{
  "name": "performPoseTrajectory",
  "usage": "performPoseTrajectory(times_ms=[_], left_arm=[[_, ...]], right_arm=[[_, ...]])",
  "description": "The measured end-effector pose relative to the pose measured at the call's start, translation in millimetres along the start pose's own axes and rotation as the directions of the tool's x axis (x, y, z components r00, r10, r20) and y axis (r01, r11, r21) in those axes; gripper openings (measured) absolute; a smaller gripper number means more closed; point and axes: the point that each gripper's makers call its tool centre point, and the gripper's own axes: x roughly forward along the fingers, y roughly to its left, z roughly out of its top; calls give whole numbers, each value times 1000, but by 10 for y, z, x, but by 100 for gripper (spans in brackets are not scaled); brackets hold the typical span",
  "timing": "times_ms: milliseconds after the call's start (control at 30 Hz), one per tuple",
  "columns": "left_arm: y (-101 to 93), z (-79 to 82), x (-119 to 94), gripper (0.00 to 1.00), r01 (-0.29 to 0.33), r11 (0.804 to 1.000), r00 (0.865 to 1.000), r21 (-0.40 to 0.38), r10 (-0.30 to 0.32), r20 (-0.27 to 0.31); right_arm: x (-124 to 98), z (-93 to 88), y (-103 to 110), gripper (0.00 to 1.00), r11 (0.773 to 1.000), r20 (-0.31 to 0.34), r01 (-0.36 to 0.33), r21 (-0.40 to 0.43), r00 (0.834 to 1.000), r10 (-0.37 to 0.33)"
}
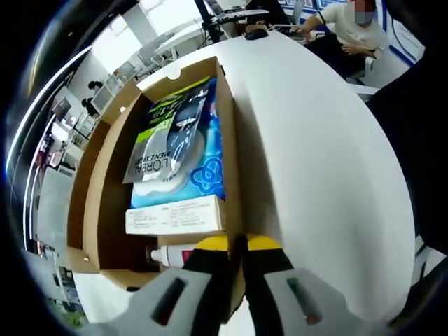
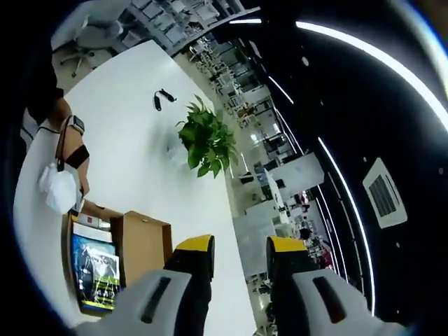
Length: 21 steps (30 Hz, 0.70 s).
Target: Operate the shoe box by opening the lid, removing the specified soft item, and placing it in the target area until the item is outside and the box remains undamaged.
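Shoe box (image 1: pixel 98 210) sits open on the white table (image 1: pixel 315 161), lid flap folded out to one side. Inside: a green-and-black L'Oreal packet (image 1: pixel 168 129) lying on a blue pouch (image 1: pixel 203 175), a white carton (image 1: pixel 175 215) just beside them, and a small white bottle (image 1: pixel 168 255) at the near end. Left gripper (image 1: pixel 238 243) has its yellow-tipped jaws pinched onto the near box wall, or so it seems from this angle. Right gripper (image 2: pixel 239 245) hangs above the table, jaws spread, nothing between them. A potted plant (image 2: pixel 206 140) stands further along the table.
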Motion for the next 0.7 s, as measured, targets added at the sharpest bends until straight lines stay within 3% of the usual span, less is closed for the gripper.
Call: performPoseTrajectory(times_ms=[67,133,233,433,700], left_arm=[[-19,7,2,4,5,1000,1000,-1,-5,1],[-57,28,7,4,15,1000,1000,7,-15,4],[-62,30,9,4,18,1000,1000,9,-18,5],[-122,32,9,4,17,1000,1000,6,-18,4],[-167,27,4,4,19,1000,1000,6,-19,4]], right_arm=[[52,-49,81,29,1000,-2,-19,13,1000,19],[199,-297,393,29,995,-43,-89,36,995,91],[229,-413,533,30,992,-65,-120,39,990,122],[144,-515,817,31,985,-67,-159,58,984,163],[-59,-872,1452,36,959,-129,-253,127,955,269]])
